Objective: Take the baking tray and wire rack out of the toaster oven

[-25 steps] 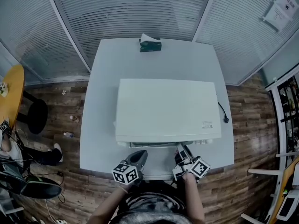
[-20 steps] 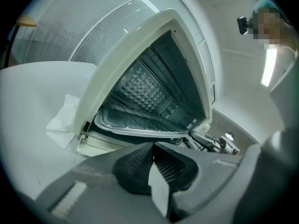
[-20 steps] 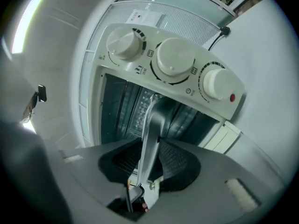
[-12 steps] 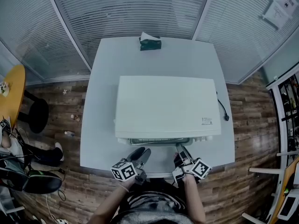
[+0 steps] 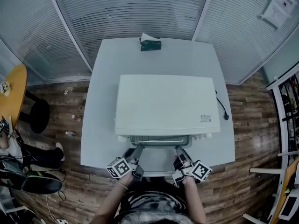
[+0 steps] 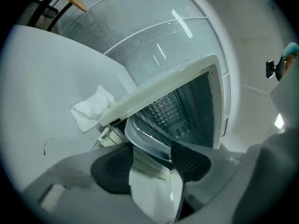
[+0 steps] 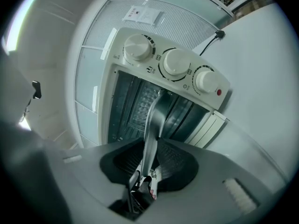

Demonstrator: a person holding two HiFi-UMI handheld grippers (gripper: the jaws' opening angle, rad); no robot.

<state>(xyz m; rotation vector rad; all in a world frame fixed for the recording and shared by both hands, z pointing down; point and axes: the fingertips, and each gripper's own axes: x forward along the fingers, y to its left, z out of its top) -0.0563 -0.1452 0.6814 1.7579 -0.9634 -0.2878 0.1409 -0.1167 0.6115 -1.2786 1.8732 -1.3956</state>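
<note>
Two tools are at the front of the oven. R tool (image 7: pixel 152 148) is pinched narrow on the thin edge of the baking tray (image 7: pixel 155 108), and its jaws have just been closing. L tool (image 6: pixel 152 154) has its jaws apart, and they've just been opening. The tray's round corner sits between them, but the pads don't press on it. Tray is partway out of the toaster oven (image 5: pixel 166 104), sticking out toward the person over the front of the table (image 5: pixel 98 106). What could go wrong, I think: only one side is held, so if R pulls now the tray may tip or turn crooked & get stuck in its slot. That thin, slick edge could also slip out of the pinch, b/c it's a small hold. Then the tray would drop w/ a bang or slide off the table's front. Safer if L grabs its corner first, then both pull straight & level.
</note>
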